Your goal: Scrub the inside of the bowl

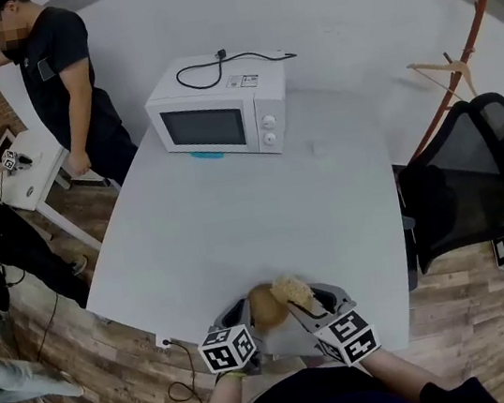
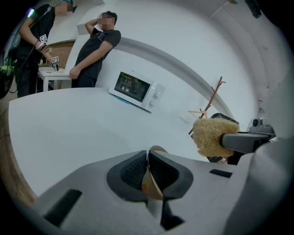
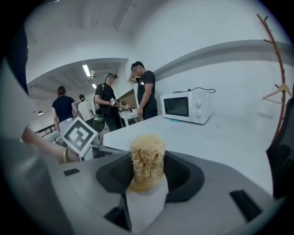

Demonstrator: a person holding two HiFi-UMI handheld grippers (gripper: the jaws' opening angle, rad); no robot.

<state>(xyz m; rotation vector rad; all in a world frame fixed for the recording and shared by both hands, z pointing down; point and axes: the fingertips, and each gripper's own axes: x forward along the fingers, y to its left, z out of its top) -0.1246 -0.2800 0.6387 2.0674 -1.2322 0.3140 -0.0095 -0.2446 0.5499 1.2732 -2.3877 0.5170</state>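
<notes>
Bowl: the brown bowl (image 1: 265, 306) was well apart from the microwave (image 1: 218, 106), towards me.
Left claw: my left gripper (image 2: 148, 173) was pinched shut on its thin rim.
Right claw: my right gripper (image 3: 147, 174) was clamped on the loofah (image 3: 147, 156), right by the bowl.
Doing it well: I judged a firm rim grip and circular strokes deep inside were needed.

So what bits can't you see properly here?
- Inside of the bowl: head view, small and partly covered by the loofah scrubber; clean or dirty cannot be told.
- Rest of the bowl: left gripper view, only a thin edge shows between the left gripper's pads.
- Dial markings on the microwave: too small everywhere.
- The black chair: right gripper view, cut off by the right edge.
</notes>
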